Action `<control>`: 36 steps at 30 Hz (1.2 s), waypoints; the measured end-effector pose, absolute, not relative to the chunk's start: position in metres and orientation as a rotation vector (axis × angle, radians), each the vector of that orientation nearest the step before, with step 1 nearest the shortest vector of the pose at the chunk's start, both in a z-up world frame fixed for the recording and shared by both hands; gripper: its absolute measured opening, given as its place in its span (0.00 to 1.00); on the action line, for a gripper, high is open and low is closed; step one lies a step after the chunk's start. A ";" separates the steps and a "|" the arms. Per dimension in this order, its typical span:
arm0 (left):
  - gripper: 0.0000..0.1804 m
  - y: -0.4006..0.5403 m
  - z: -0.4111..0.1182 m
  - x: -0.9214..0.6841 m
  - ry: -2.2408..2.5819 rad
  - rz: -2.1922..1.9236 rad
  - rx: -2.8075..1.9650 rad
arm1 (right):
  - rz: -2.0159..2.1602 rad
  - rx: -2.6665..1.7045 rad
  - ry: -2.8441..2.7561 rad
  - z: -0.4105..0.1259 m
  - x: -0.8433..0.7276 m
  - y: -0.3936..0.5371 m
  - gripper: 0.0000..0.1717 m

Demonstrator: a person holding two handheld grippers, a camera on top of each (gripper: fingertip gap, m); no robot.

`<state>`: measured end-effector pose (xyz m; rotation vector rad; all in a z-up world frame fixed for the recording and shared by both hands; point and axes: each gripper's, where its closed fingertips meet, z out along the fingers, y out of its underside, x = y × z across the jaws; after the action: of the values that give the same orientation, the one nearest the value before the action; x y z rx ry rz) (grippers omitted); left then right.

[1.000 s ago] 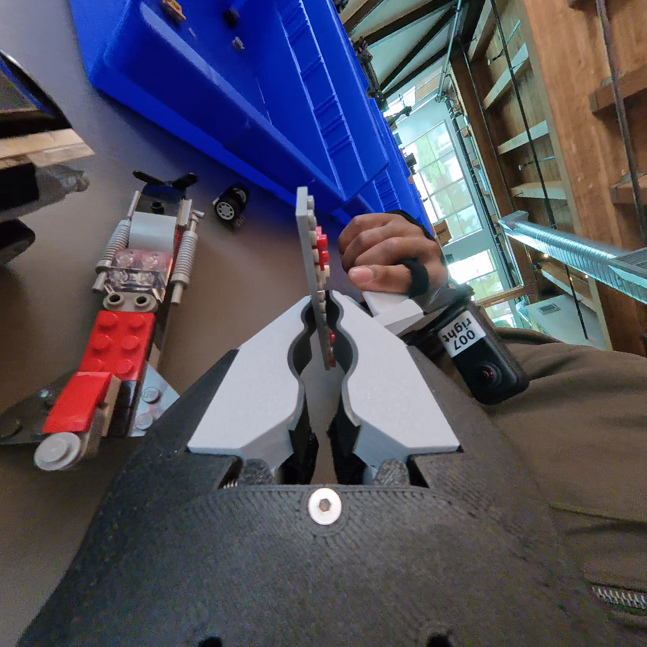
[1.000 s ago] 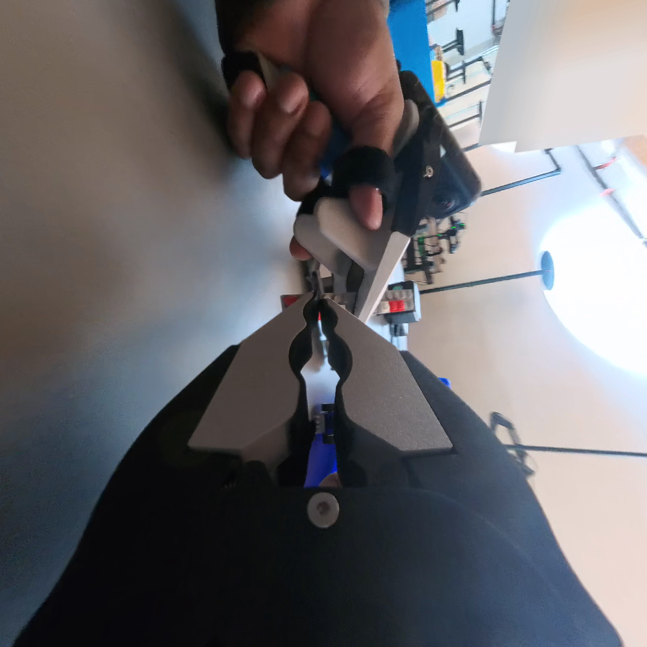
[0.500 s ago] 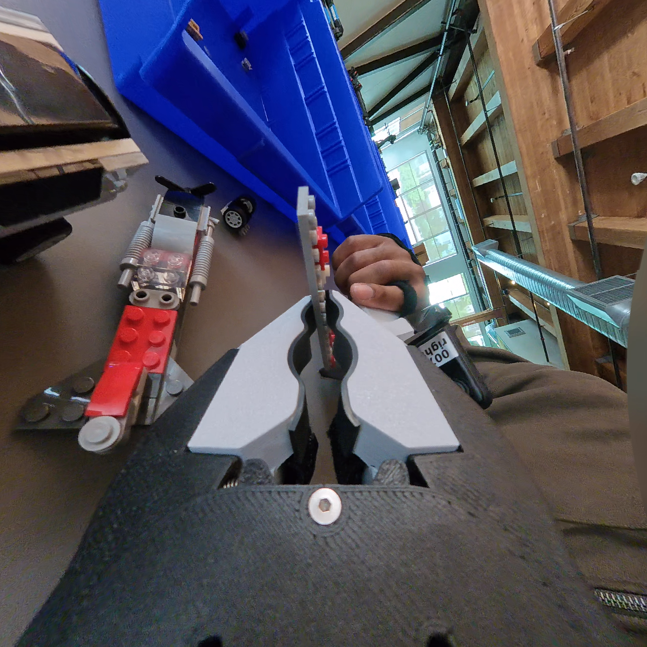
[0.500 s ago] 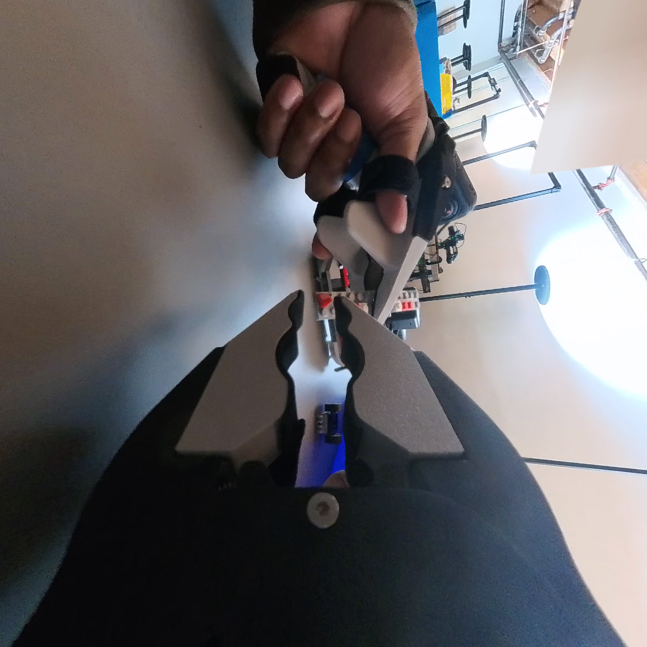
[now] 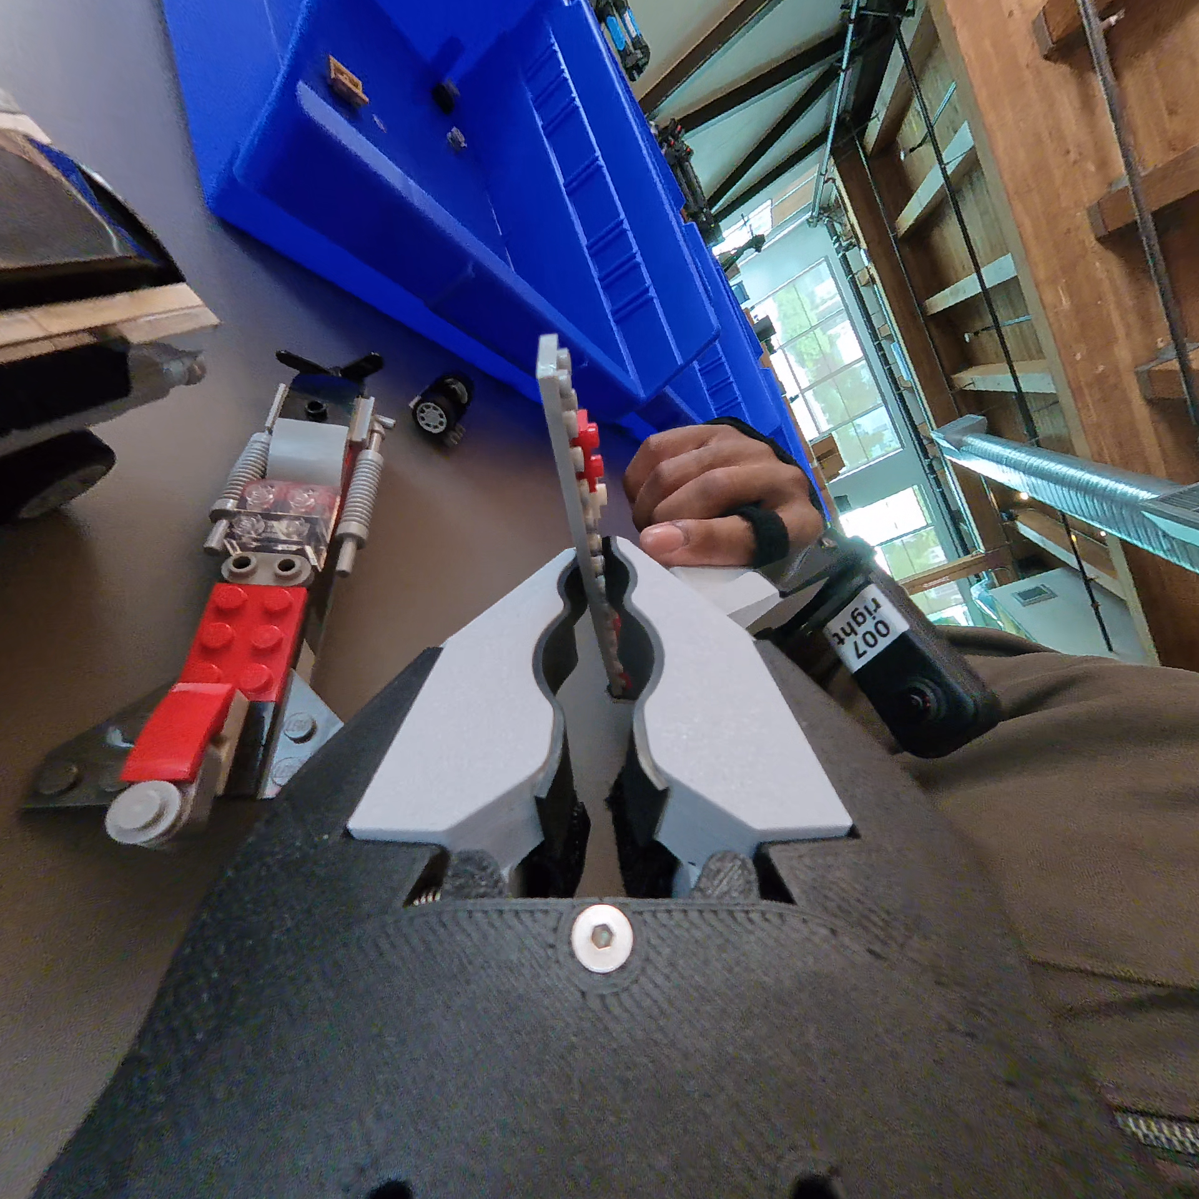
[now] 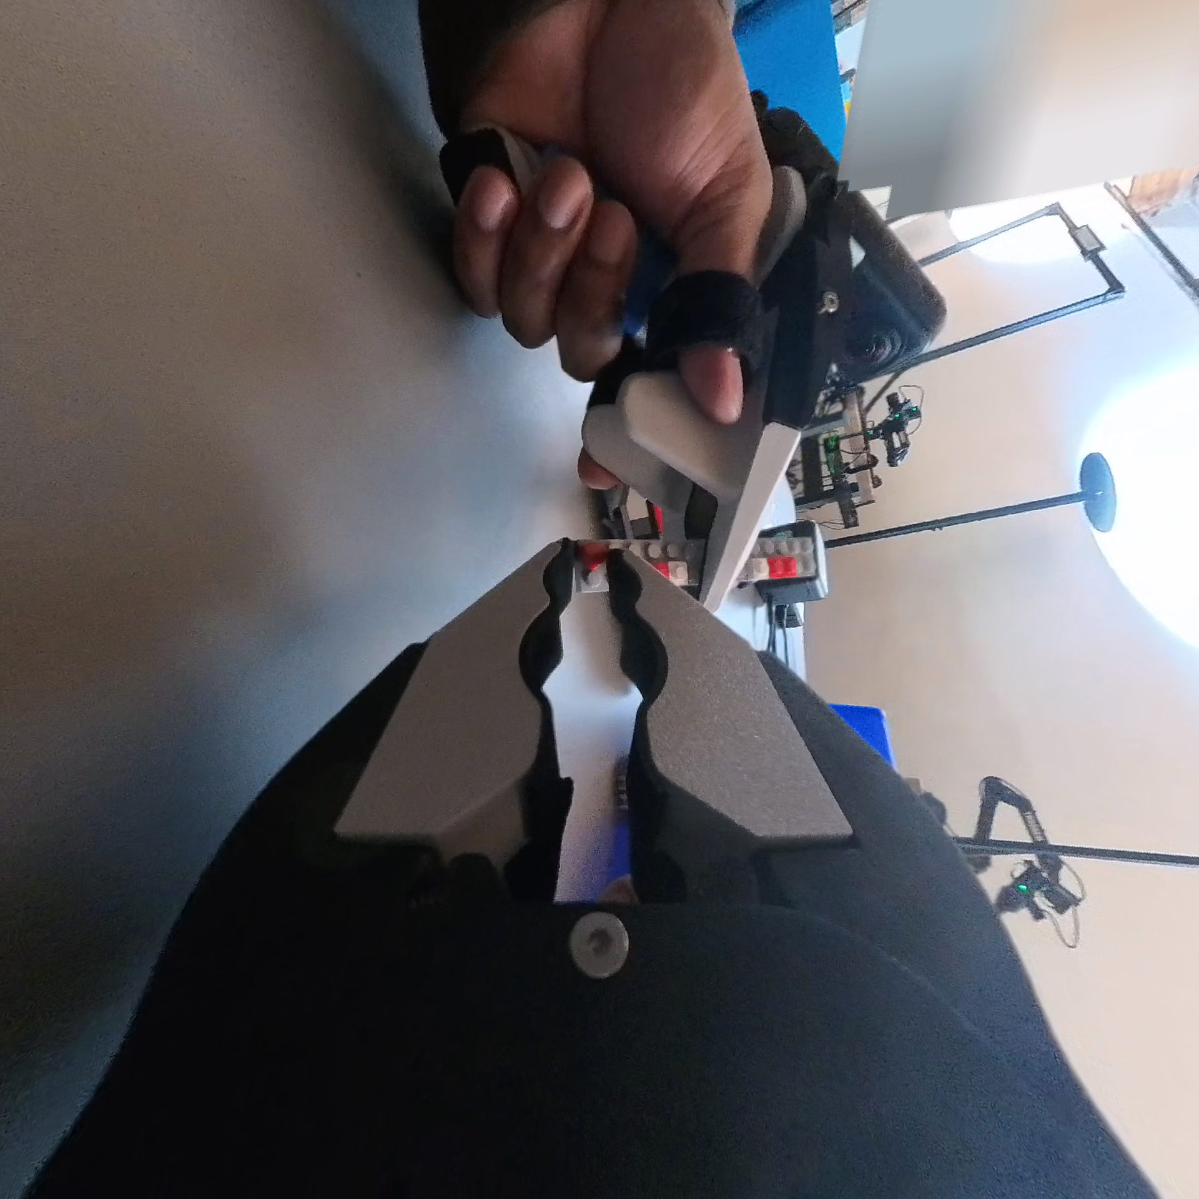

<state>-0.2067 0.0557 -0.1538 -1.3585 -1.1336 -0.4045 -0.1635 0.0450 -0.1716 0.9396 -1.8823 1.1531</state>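
Observation:
My left gripper (image 5: 593, 551) is shut on a thin grey plate (image 5: 559, 415) that it holds on edge above the dark table. Small red (image 5: 587, 431) and white bricks are stuck along the plate's face. In the right wrist view my right gripper (image 6: 589, 548) is at the plate's end (image 6: 655, 551). Its two pads press on a small red brick (image 6: 593, 559) fixed there. The left gripper's finger (image 6: 746, 519) clamps the same plate a little farther along. In the left wrist view the hand (image 5: 707, 493) holding the right gripper sits just behind the plate, and that gripper's fingers are hidden.
A brick vehicle model (image 5: 259, 584) in red, grey and clear parts lies on the table (image 5: 454, 519) to the left. A loose black wheel (image 5: 441, 405) lies beyond it. Blue bins (image 5: 454, 162) line the far side. A dark object on wood (image 5: 78, 324) is at the far left. Across from one pair of fingers to the other is roughly 5 centimetres. From the left gripper's tips to the loose black wheel (image 5: 441, 405) is close to 8 centimetres.
My right gripper was shut, opened wide, moved to the plate's end and closed on the red brick there. My left gripper kept its grip on the plate.

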 end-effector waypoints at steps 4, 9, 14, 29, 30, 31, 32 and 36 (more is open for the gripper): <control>0.03 0.056 -0.154 -0.206 -1.126 -0.366 -1.376 | 1.189 0.912 -1.946 -0.173 -0.164 0.045 0.07; 0.03 0.056 -0.154 -0.206 -1.122 -0.341 -1.389 | 1.214 0.890 -1.999 -0.175 -0.164 0.045 0.06; 0.03 0.056 -0.154 -0.207 -1.123 -0.324 -1.394 | 1.231 0.874 -2.027 -0.175 -0.164 0.045 0.06; 0.03 0.057 -0.156 -0.206 -1.127 -0.304 -1.407 | 1.255 0.846 -2.089 -0.178 -0.163 0.045 0.06; 0.03 0.057 -0.156 -0.206 -1.129 -0.309 -1.406 | 1.251 0.850 -2.083 -0.178 -0.163 0.045 0.06; 0.03 0.057 -0.156 -0.207 -1.132 -0.314 -1.403 | 1.248 0.853 -2.077 -0.178 -0.163 0.045 0.06; 0.03 0.056 -0.156 -0.207 -1.135 -0.322 -1.397 | 1.246 0.854 -2.070 -0.178 -0.163 0.045 0.06; 0.03 0.055 -0.156 -0.208 -1.149 -0.350 -1.371 | 1.245 0.851 -2.050 -0.177 -0.164 0.045 0.06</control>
<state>-0.2081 0.0545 -0.1559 -1.3714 -1.1492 -0.3504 -0.1639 0.0452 -0.1766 0.8513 -2.0496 1.2449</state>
